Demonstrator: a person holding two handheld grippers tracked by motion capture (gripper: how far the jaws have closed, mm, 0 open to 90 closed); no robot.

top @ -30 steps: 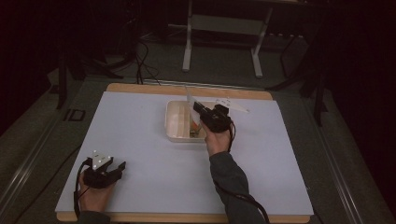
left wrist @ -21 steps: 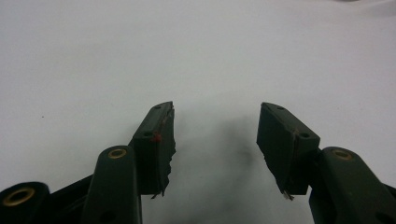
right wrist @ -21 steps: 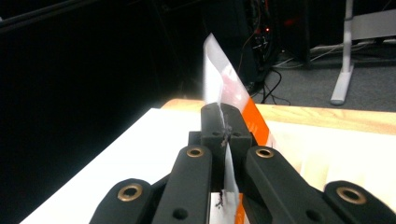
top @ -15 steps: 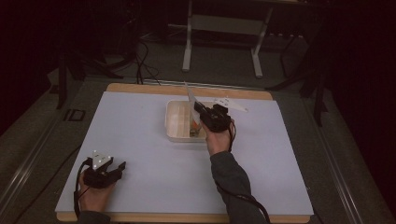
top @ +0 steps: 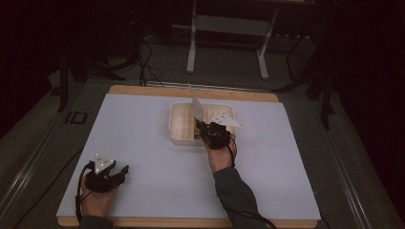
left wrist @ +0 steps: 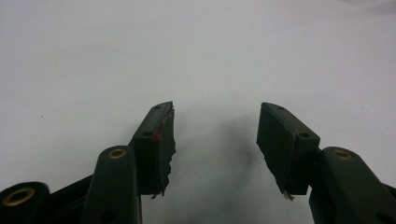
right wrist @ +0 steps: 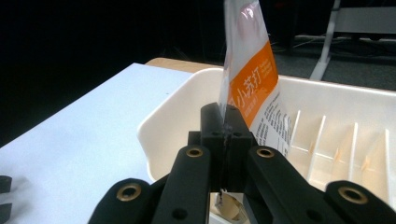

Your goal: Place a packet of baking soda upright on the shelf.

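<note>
Pale, near-white sheet [top: 143, 143] spread over a wooden-edged table [top: 191, 91], under dim light. Beyond the far edge, dark floor with trailing cables [top: 148, 67] and the grey legs of a stand [top: 193, 43]; rest of the room lost in blackness. Near the far middle of the sheet, a cream rack [top: 179, 124] with upright dividers inside. Right gripper [top: 210, 131] at the rack's near right corner, jaws pinched tight on the lower edge of a thin packet [right wrist: 250, 79] printed orange and white, held upright over the rack's near rim. Left gripper [top: 107, 172] low at the near left corner of the sheet, well apart from the rack, jaws spread wide over bare surface with nothing between.
</note>
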